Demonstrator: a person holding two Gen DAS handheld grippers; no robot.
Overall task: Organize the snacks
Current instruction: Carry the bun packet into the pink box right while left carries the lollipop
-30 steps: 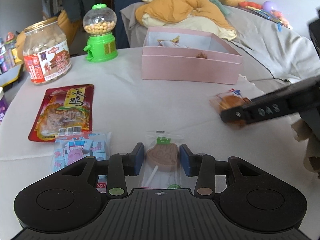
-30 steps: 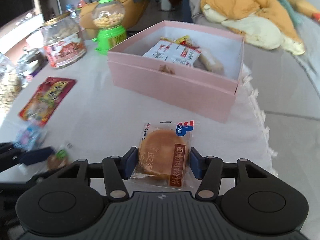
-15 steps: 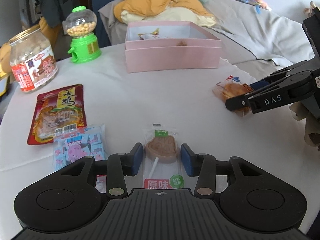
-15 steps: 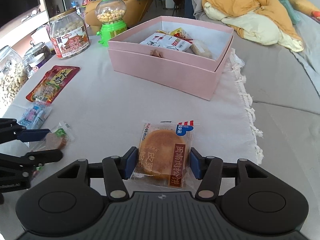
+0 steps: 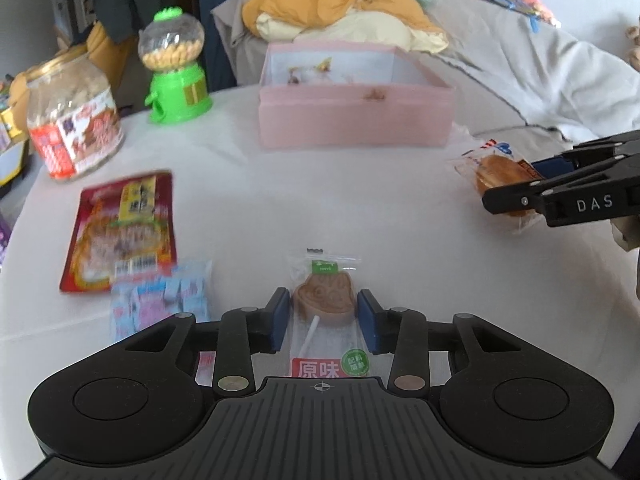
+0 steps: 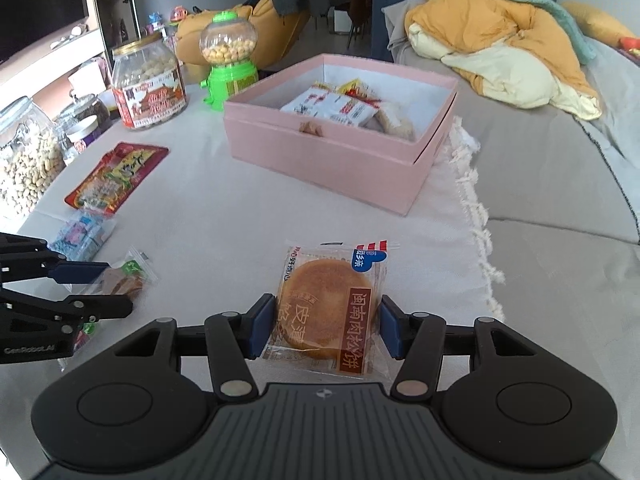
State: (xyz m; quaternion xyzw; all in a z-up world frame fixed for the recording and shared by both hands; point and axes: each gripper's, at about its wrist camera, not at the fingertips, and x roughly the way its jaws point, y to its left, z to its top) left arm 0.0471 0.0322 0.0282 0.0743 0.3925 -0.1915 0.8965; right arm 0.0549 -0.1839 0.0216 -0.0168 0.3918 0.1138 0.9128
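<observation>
My left gripper [image 5: 323,312] is shut on a wrapped brown lollipop [image 5: 325,300], held a little above the white tablecloth. My right gripper [image 6: 326,326] is shut on a wrapped round pastry [image 6: 328,312], also lifted. The pastry shows in the left wrist view [image 5: 496,172] at the right; the lollipop shows in the right wrist view [image 6: 122,280] at the left. An open pink box [image 6: 320,152] holding several snack packets stands ahead, at the table's far side. A red snack pouch [image 5: 122,228] and a blue-and-pink candy bag [image 5: 160,300] lie to the left.
A labelled snack jar [image 5: 72,120] and a green gumball dispenser [image 5: 176,72] stand at the far left. A peanut jar [image 6: 24,164] sits at the table's left edge. A sofa with an orange and cream blanket [image 6: 500,40] lies behind the box.
Both grippers rose and drew back with their snacks held; the pink box now sits farther ahead in both views.
</observation>
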